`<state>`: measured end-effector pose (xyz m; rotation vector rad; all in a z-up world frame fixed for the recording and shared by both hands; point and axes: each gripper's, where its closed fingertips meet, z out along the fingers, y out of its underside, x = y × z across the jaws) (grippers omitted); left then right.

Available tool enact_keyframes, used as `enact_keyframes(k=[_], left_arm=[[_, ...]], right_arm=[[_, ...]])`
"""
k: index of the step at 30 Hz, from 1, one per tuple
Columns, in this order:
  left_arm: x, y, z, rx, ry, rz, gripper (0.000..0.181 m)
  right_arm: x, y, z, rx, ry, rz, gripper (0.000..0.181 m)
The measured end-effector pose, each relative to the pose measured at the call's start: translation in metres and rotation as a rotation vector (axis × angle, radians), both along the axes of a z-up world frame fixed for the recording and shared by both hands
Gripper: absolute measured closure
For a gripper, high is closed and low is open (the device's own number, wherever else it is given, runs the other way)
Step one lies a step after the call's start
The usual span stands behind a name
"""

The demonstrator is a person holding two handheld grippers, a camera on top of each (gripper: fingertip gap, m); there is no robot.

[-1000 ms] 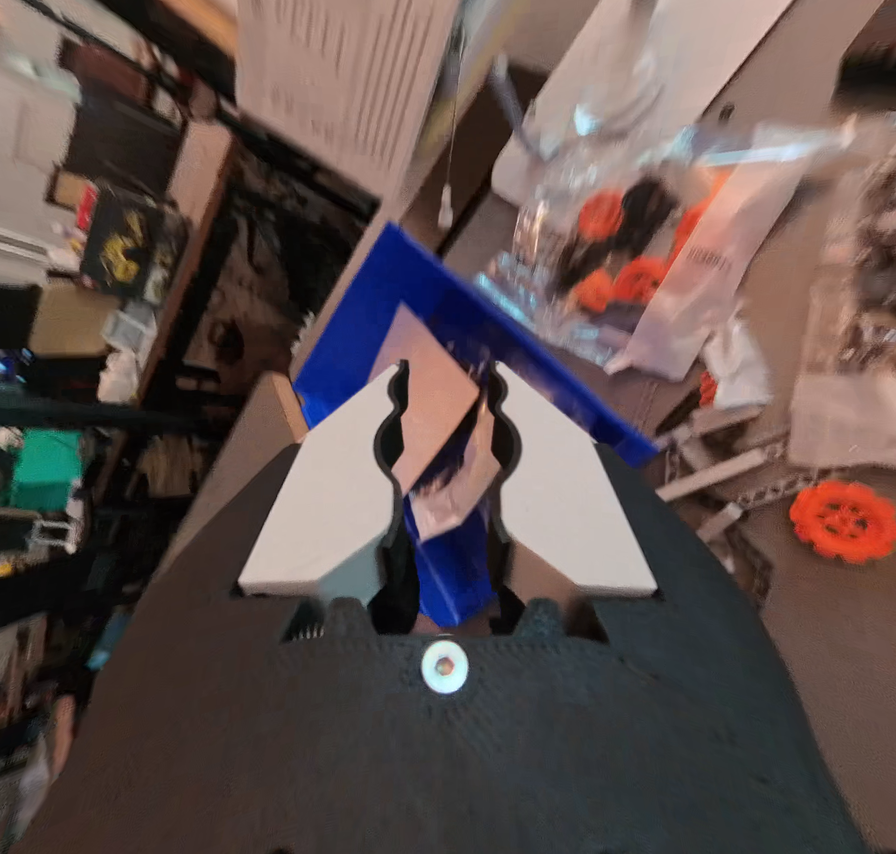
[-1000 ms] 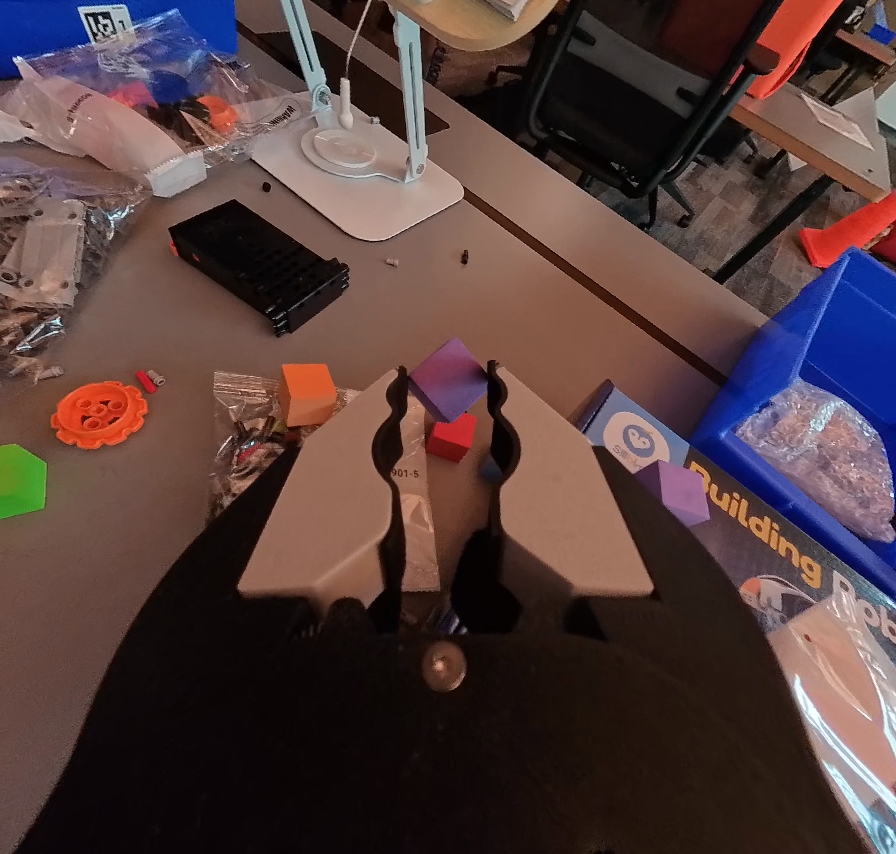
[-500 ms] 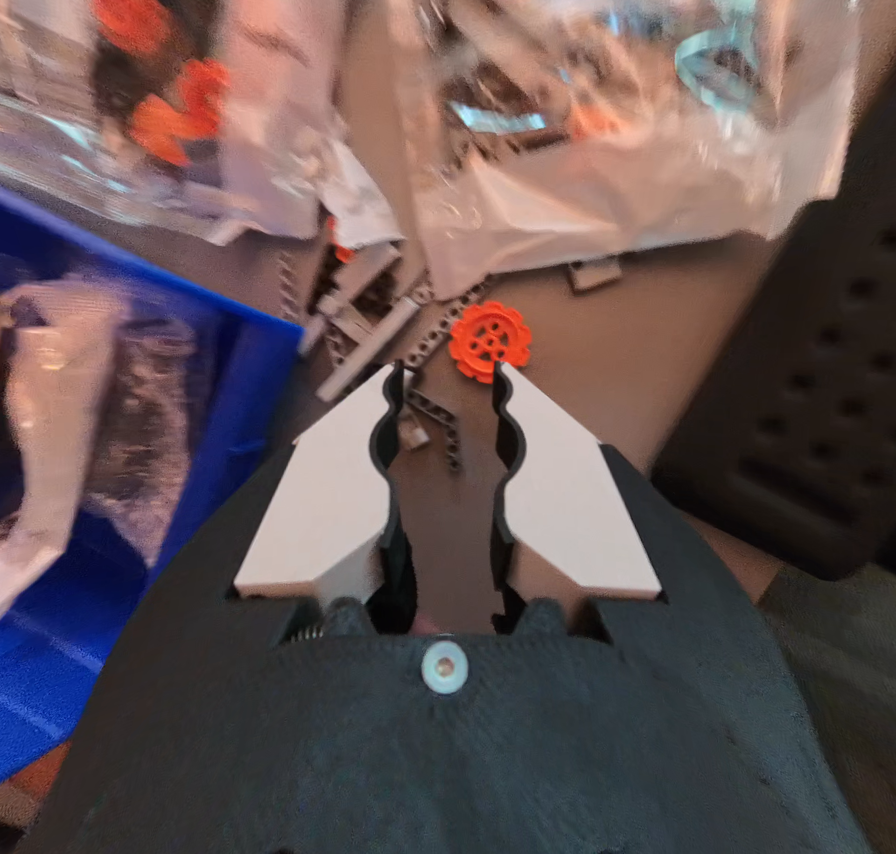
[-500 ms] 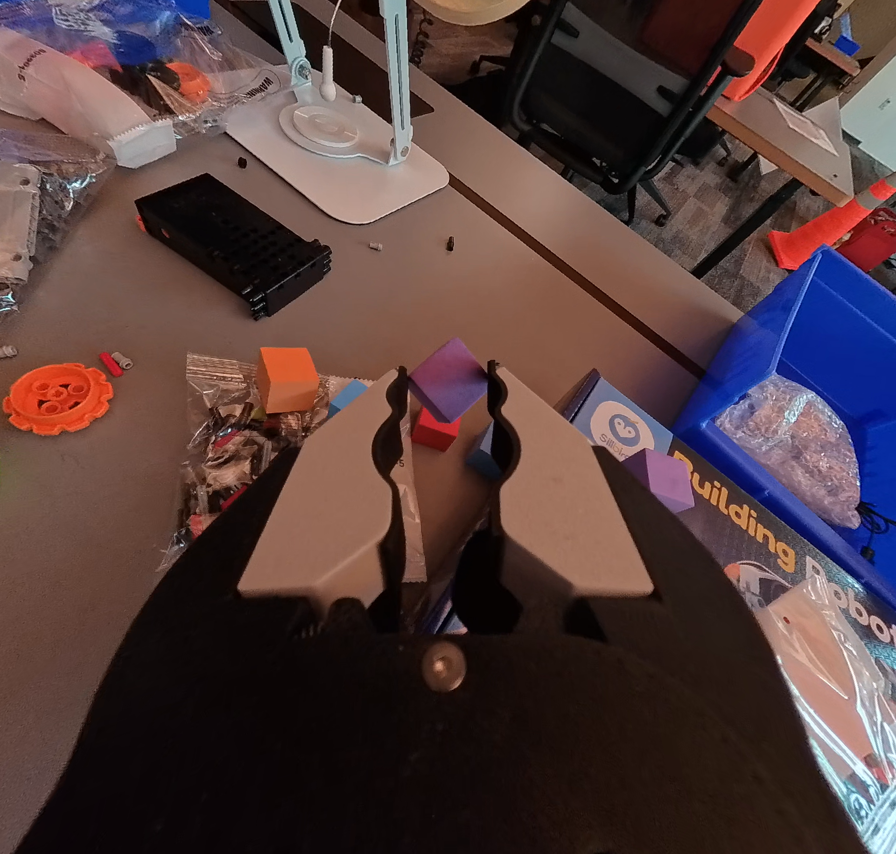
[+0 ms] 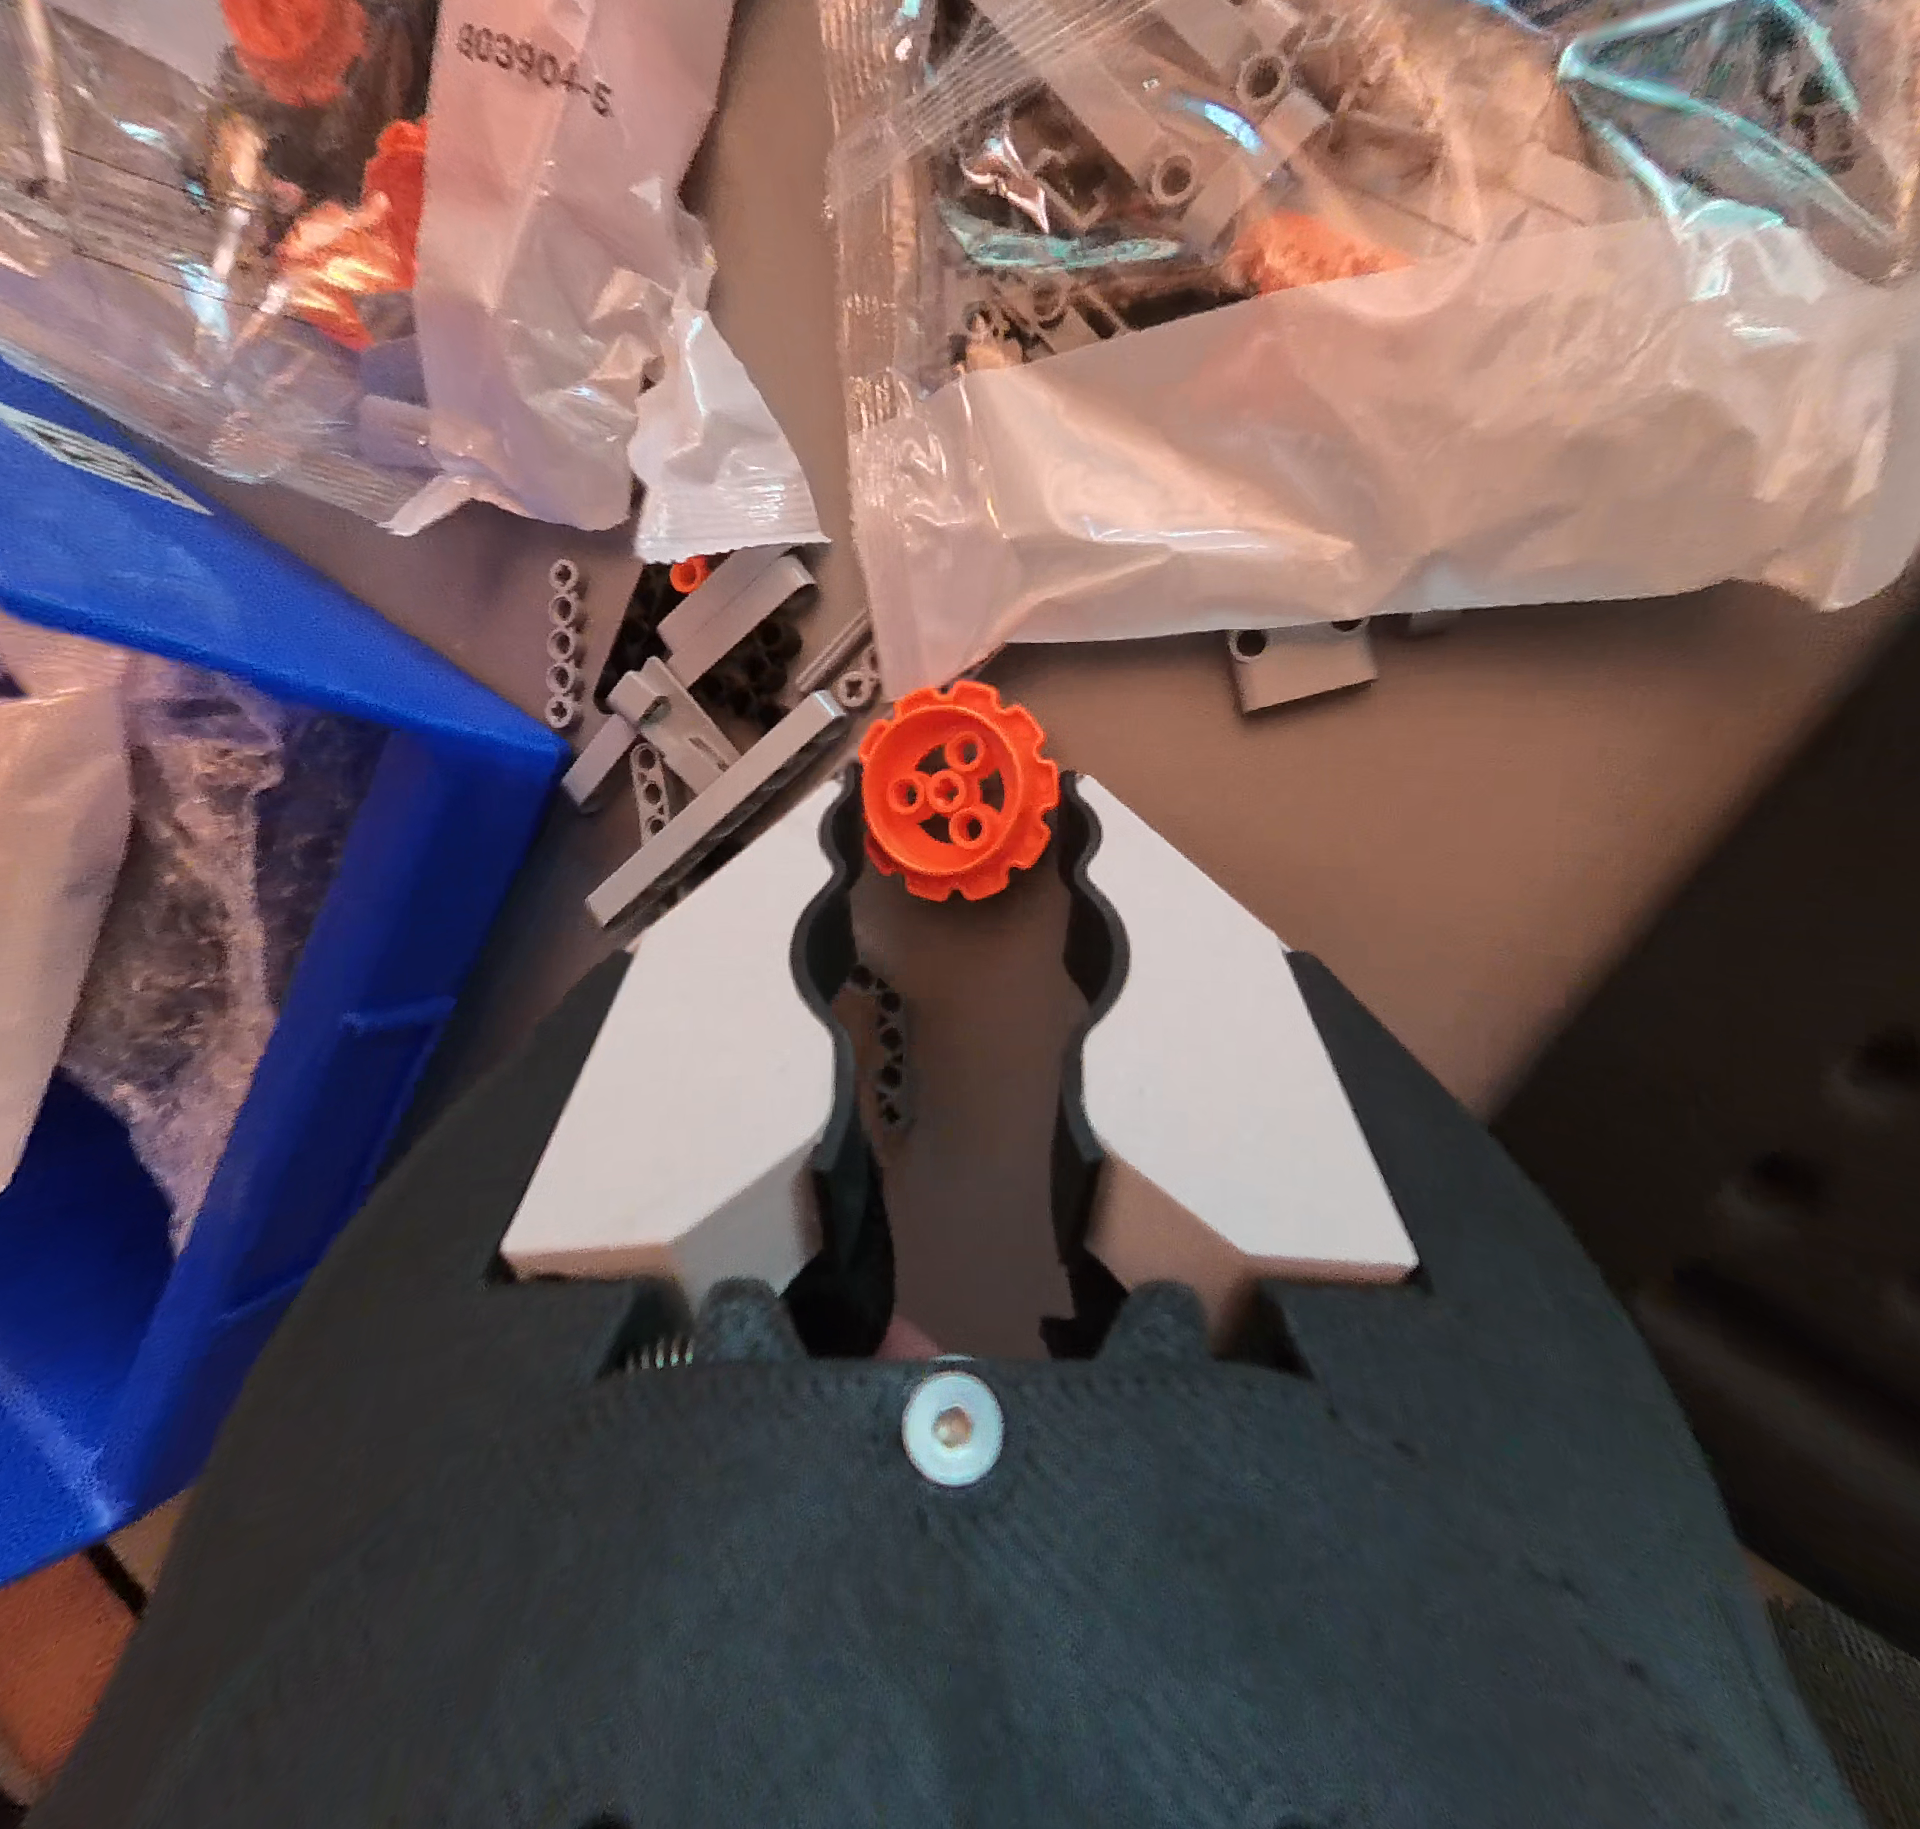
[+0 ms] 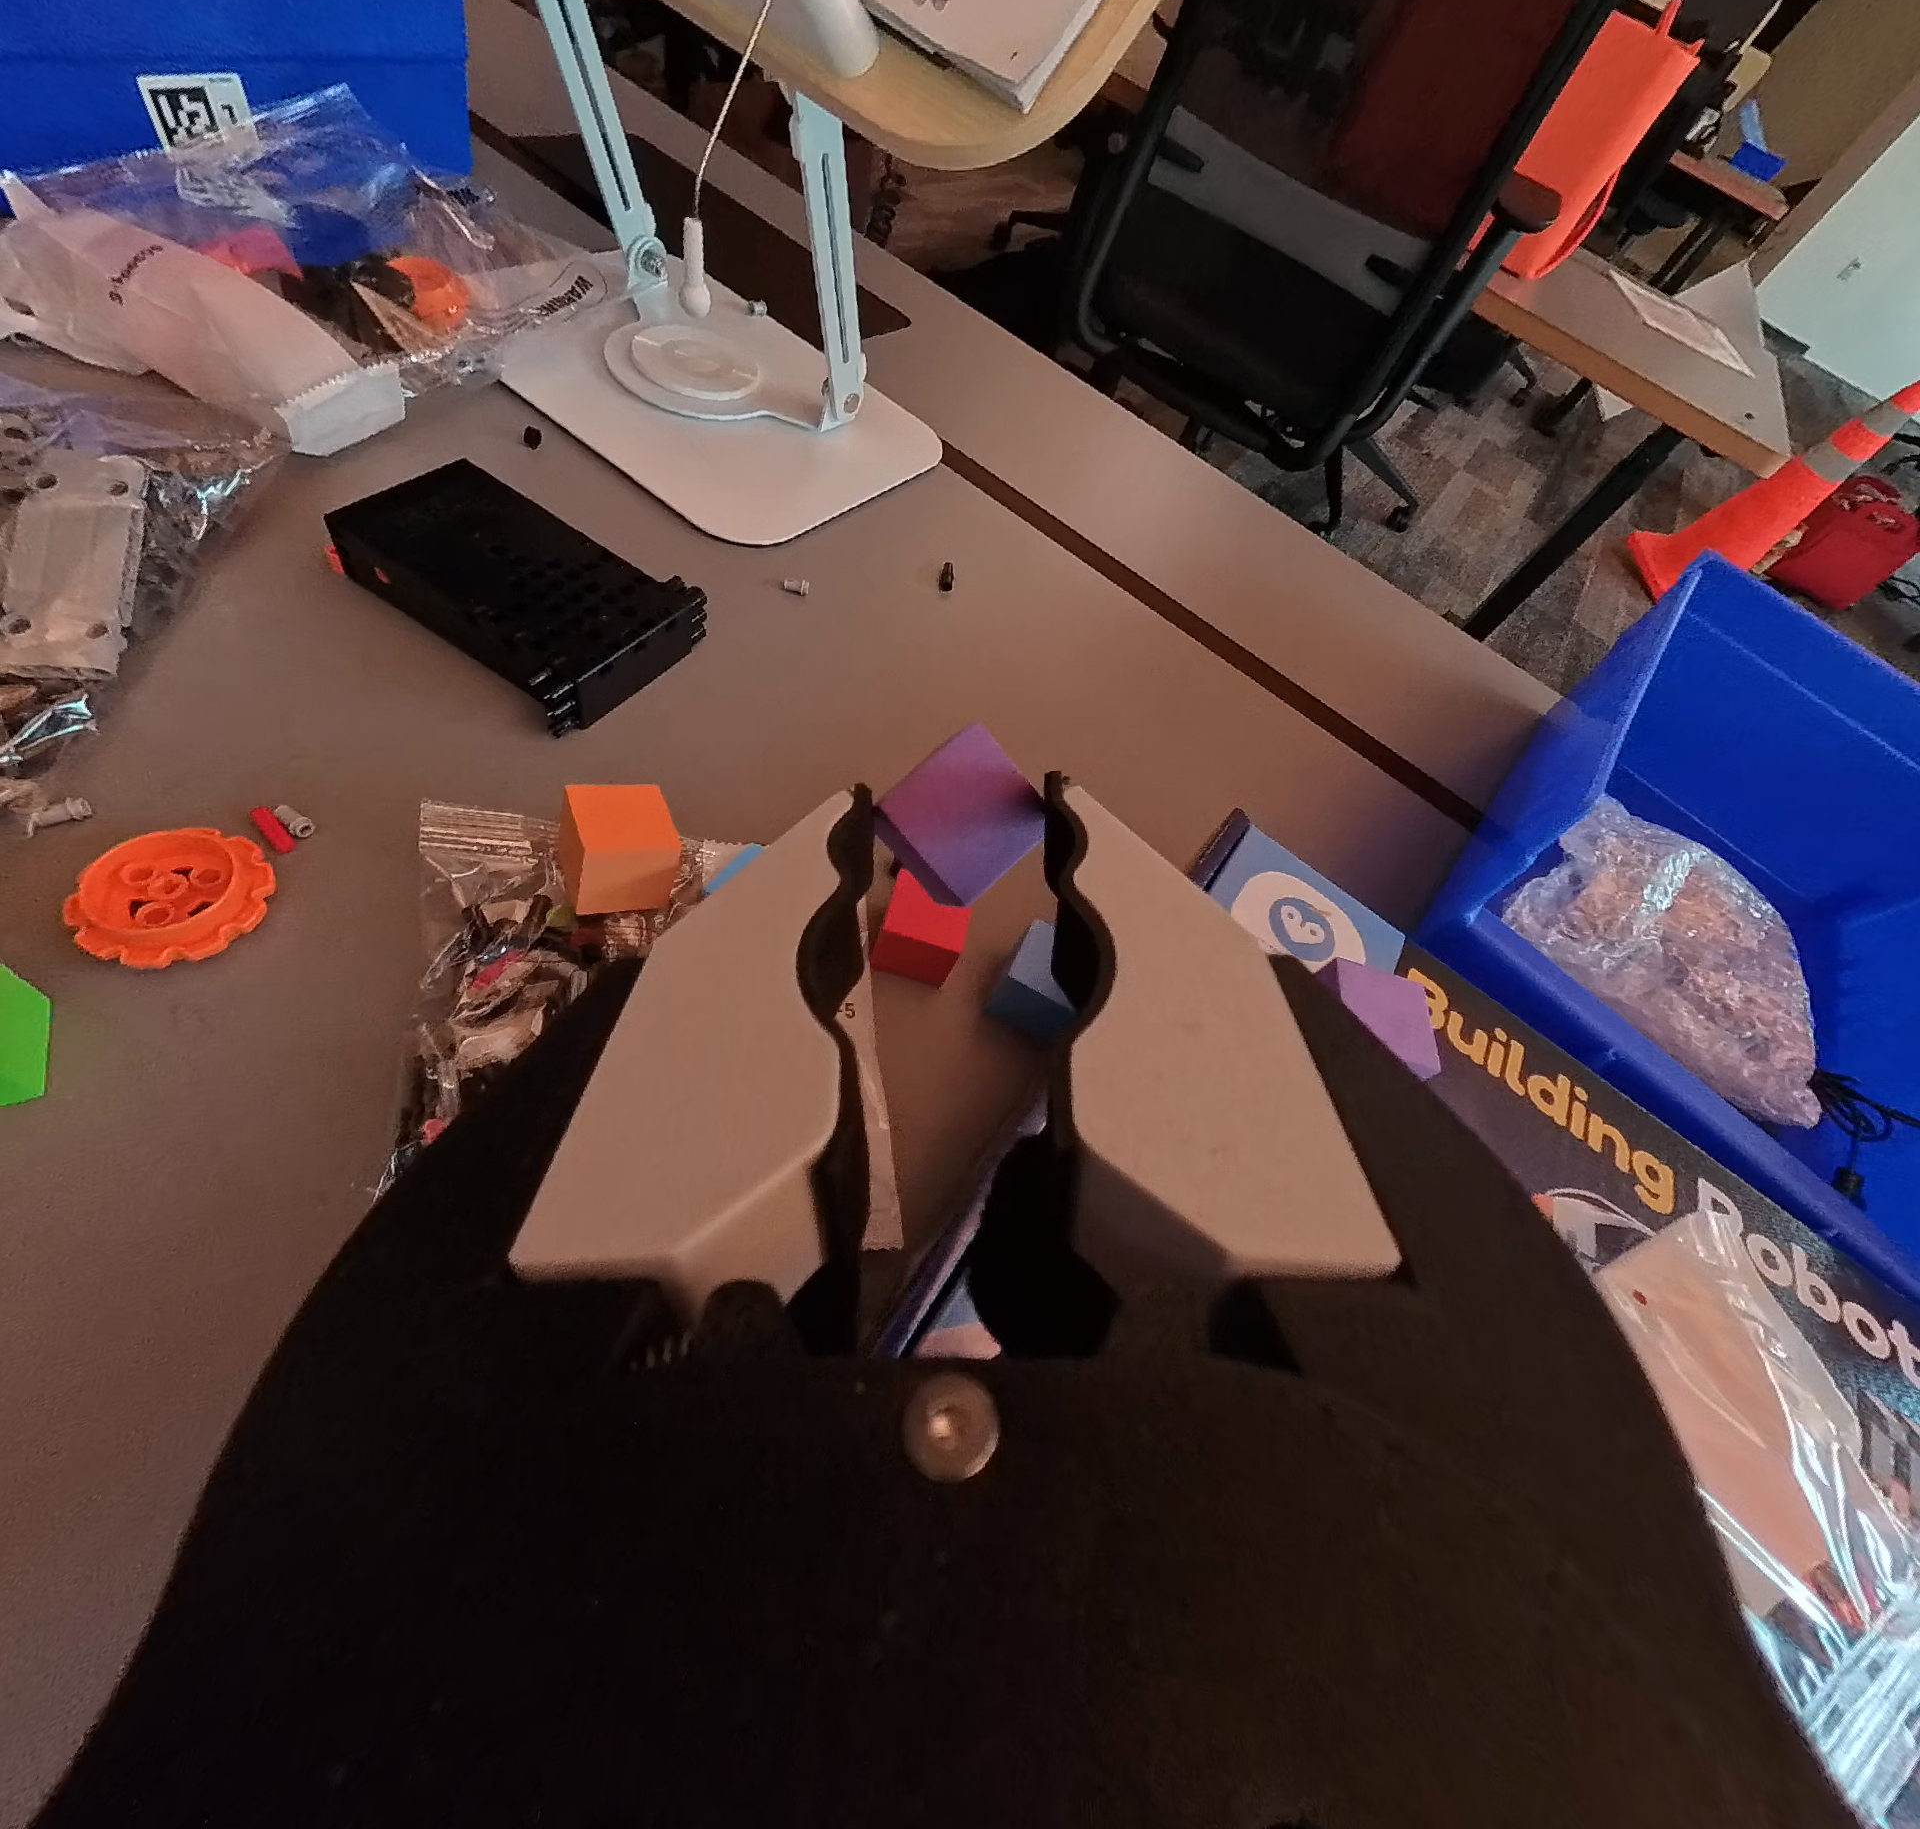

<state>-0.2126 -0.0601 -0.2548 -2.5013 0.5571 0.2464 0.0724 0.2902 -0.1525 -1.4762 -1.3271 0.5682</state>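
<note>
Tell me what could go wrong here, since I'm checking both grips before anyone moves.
1. The left gripper frames the orange gear only at its fingertips; closing could squirt it sideways.
2. Loose grey beams and a plastic bag crowd that gear and may snag.
3. The right gripper pinches the purple cube tilted, near its tips; it might slip onto the red cube.

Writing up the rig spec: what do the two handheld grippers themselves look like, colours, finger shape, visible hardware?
Both match. The left gripper and right gripper each have a broad, textured black body that looks 3D-printed, with one silver screw on the centreline. Two pale grey wedge fingers taper forward, edged inside with wavy black pads. A small coil spring shows at the left finger's base. No cables, sleeves or markings visible.
</note>
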Motion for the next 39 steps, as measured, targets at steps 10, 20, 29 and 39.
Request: enact_keyframes(k=[10,20,29,39], left_arm=[[0.070,0.110,0.098,0.245,0.014,-0.166,0.146],[0.119,0.247,0.037,0.121,0.025,-0.322,0.146],[0.117,0.267,0.016,0.112,-0.009,-0.306,0.142],[0.101,0.247,0.036,0.216,-0.054,-0.246,0.137]], right_arm=[[0.005,0.003,0.006,-0.028,0.046,-0.004,0.150],[0.002,0.006,-0.007,-0.060,0.020,0.002,0.150],[0.000,0.004,-0.008,-0.062,0.008,0.014,0.150],[-0.038,-0.033,-0.003,-0.119,-0.042,0.161,0.150]])
